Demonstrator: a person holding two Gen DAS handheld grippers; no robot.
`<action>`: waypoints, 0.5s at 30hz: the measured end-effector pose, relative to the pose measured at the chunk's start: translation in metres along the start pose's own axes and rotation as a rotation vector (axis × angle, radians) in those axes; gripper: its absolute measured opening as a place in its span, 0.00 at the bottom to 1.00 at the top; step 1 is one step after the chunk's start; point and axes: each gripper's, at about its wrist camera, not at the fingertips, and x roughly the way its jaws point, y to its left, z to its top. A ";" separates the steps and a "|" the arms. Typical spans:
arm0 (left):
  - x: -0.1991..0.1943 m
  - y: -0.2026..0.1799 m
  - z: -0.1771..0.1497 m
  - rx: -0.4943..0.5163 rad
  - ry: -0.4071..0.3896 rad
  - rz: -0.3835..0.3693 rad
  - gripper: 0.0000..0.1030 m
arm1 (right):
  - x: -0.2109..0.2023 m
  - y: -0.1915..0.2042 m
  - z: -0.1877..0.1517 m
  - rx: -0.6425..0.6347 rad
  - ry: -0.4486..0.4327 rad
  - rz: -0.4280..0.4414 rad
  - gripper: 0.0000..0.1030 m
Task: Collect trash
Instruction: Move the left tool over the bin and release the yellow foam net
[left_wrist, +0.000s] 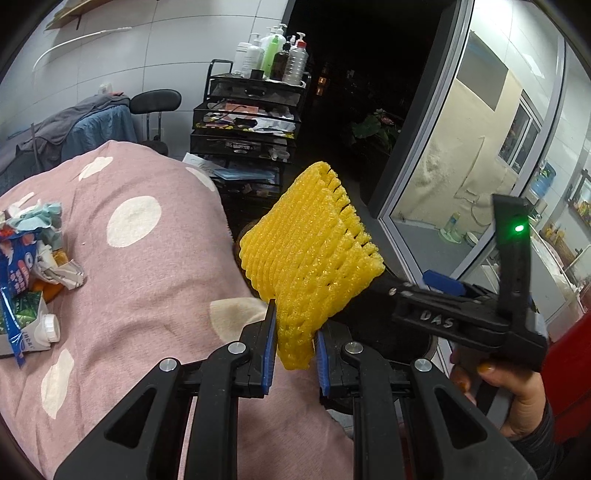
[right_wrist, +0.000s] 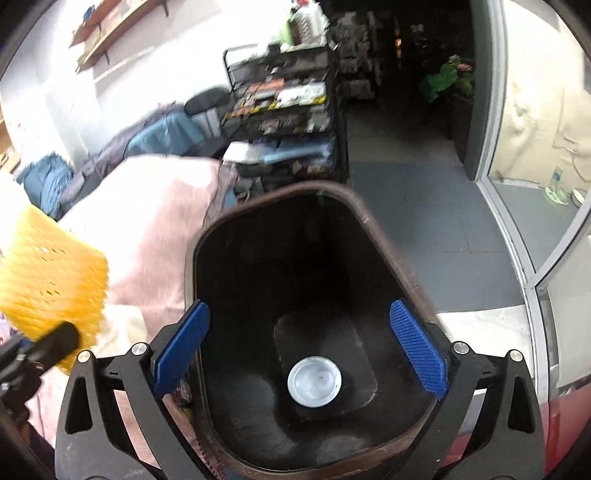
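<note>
Currently left gripper (left_wrist: 293, 341) is clenched on the yellow foam net (left_wrist: 314, 251), pinching its lower end; the net's long axis runs up and away from the jaws, over the right edge of the pink spotted bed (left_wrist: 147, 258). Right gripper (right_wrist: 301, 343) is spread wide, nothing between its pads, hanging over the open bin (right_wrist: 280, 206). Bin lies right of the net, so left hand must carry it across. More trash (left_wrist: 29, 266) sits at the bed's left edge.
</note>
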 end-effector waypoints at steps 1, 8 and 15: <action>0.003 -0.002 0.001 0.002 0.007 -0.004 0.18 | -0.006 -0.004 0.002 0.010 -0.022 -0.010 0.94; 0.036 -0.020 0.010 0.034 0.090 -0.038 0.18 | -0.023 -0.029 0.014 0.069 -0.083 -0.053 0.94; 0.083 -0.043 0.013 0.069 0.238 -0.072 0.18 | -0.028 -0.048 0.020 0.108 -0.105 -0.093 0.94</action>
